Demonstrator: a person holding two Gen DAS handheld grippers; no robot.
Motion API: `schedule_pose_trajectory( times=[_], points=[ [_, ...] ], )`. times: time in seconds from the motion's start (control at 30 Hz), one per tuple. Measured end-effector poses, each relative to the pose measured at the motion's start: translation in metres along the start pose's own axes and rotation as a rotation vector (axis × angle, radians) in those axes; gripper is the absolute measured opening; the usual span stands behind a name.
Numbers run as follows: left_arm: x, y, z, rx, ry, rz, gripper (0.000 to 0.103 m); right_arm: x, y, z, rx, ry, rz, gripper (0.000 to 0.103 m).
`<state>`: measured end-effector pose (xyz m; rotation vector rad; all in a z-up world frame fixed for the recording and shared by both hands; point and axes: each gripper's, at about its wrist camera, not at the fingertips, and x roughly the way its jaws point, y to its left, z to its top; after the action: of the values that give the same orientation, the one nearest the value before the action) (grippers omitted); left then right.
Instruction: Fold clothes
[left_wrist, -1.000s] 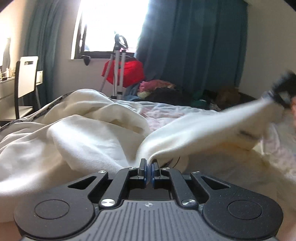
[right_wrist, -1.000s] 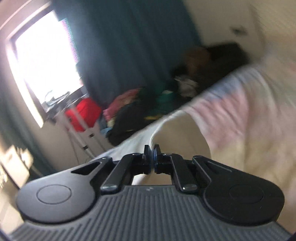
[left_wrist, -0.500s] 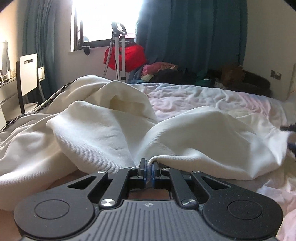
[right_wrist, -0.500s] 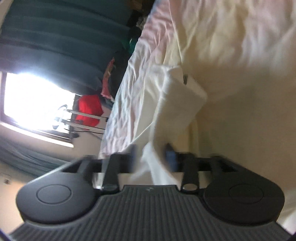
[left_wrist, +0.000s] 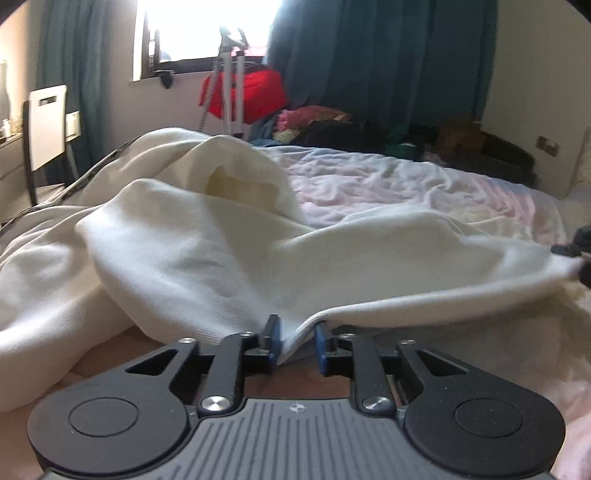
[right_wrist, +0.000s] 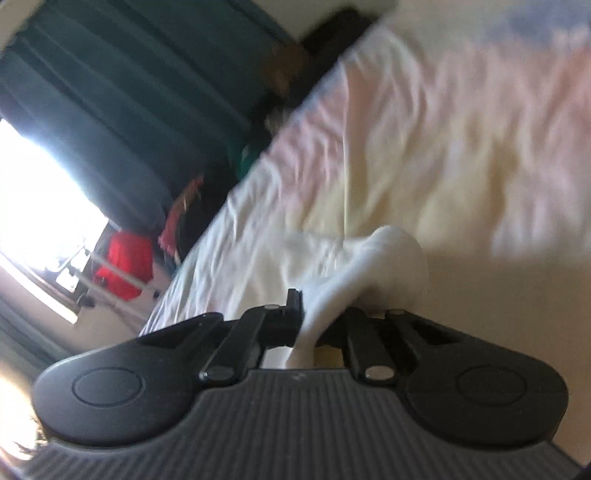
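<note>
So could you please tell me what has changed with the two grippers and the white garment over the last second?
The left gripper has opened; the cream-white knit garment lies loose between its blue pads. The right gripper swung its end down onto the bed and also opened, with fabric draped between its fingers. The pale pink bedsheet and red bag stayed put.

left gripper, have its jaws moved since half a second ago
Yes. The left gripper has opened: its jaws, pinched shut on the white garment before, now stand apart, with the hem loose between them.
</note>
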<state>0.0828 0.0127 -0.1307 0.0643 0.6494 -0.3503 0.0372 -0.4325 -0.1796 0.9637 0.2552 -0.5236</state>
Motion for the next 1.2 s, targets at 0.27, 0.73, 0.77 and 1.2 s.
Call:
schedule_pose_trajectory(
  times=[0.27, 0.73, 0.77, 1.2],
  points=[
    [-0.034, 0.01, 0.001, -0.097, 0.022, -0.167, 0.083, 0.002, -0.01, 0.021, -0.041, -0.129, -0.06, 0.005],
    [-0.043, 0.215, -0.078, -1.46, -0.106, 0.033, 0.082, 0.007, -0.012, 0.006, -0.085, -0.117, -0.134, 0.005],
    [-0.044, 0.219, -0.079, -1.477, -0.12, 0.058, 0.077, 0.006, -0.01, 0.005, -0.101, -0.123, -0.135, 0.005],
    [-0.114, 0.247, -0.053, -1.368, -0.093, 0.21, 0.011, -0.004, -0.019, 0.013, -0.048, -0.151, -0.126, 0.005]
  ],
)
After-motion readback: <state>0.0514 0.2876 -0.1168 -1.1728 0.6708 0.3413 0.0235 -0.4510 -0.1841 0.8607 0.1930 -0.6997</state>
